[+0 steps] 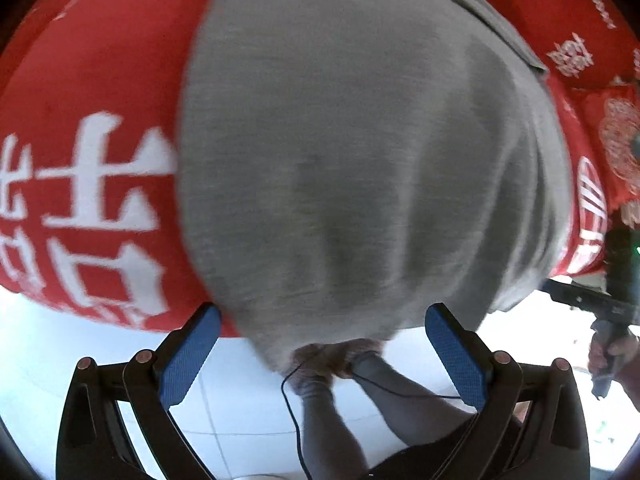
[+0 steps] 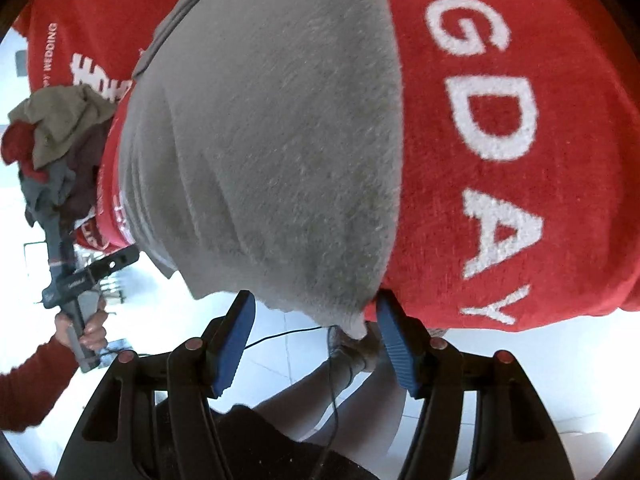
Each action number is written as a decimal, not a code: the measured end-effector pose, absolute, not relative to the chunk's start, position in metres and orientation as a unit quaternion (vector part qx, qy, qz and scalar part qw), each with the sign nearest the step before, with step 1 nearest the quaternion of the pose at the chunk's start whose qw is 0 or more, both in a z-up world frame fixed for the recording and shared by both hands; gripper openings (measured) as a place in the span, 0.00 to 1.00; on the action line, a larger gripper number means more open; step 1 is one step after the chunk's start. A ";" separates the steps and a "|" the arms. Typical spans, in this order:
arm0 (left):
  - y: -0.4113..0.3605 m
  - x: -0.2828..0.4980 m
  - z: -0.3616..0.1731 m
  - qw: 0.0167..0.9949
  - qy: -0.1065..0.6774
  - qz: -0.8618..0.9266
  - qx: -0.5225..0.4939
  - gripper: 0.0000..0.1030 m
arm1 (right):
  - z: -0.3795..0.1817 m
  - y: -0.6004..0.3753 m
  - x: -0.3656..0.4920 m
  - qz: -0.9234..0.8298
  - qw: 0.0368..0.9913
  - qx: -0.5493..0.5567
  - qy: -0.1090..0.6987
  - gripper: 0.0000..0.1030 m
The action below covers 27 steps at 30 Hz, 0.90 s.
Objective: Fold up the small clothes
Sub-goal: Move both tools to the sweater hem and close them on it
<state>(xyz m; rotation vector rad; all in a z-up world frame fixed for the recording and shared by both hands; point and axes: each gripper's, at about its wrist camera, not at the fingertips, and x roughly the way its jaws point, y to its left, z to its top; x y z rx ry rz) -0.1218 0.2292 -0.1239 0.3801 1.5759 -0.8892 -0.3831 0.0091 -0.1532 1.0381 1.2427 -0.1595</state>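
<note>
1. Two grippers over one grey knit garment (image 1: pixel 360 160) lying flat on a red plush cloth with white lettering (image 1: pixel 100 184); near hem hangs over the cloth's near edge.
2. Left gripper (image 1: pixel 322 356): blue-padded fingers (image 1: pixel 188 360) apart, nothing clamped; hem sits just ahead of and between the tips, not touching the pads as far as I can tell.
3. Right gripper (image 2: pixel 316 344): fingers (image 2: pixel 394 348) apart, jaws opening; a hanging corner of the garment dips between the tips, pads not pressing it.
4. Garment's long axis runs away from both grippers; right gripper looks nearer its corner.
5. Judgement: coming move is pinching the near hem at both corners, then folding away.
6. Pile of crumpled clothes, olive, red and grey (image 2: pixel 48 140), sits at the cloth's left side in the right wrist view; no container seen.
7. White tiled floor (image 1: pixel 80 340) below.
</note>
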 end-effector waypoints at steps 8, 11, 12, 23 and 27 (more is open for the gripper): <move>0.219 -0.120 -0.121 0.592 0.674 -0.420 0.139 0.99 | -0.157 0.004 -0.375 -0.020 0.689 0.495 0.529 0.66; 0.226 -0.120 -0.121 0.591 0.670 -0.428 0.139 0.99 | -0.163 -0.003 -0.385 -0.010 0.680 0.528 0.509 0.66; 0.228 -0.119 -0.122 0.591 0.669 -0.429 0.139 0.99 | -0.165 -0.004 -0.386 -0.009 0.676 0.538 0.503 0.66; 0.218 -0.123 -0.121 0.604 0.657 -0.417 0.170 0.99 | -0.168 -0.001 -0.379 0.008 0.669 0.565 0.482 0.66; 0.219 -0.123 -0.117 0.621 0.653 -0.389 0.191 0.72 | -0.172 -0.003 -0.383 -0.022 0.644 0.593 0.483 0.29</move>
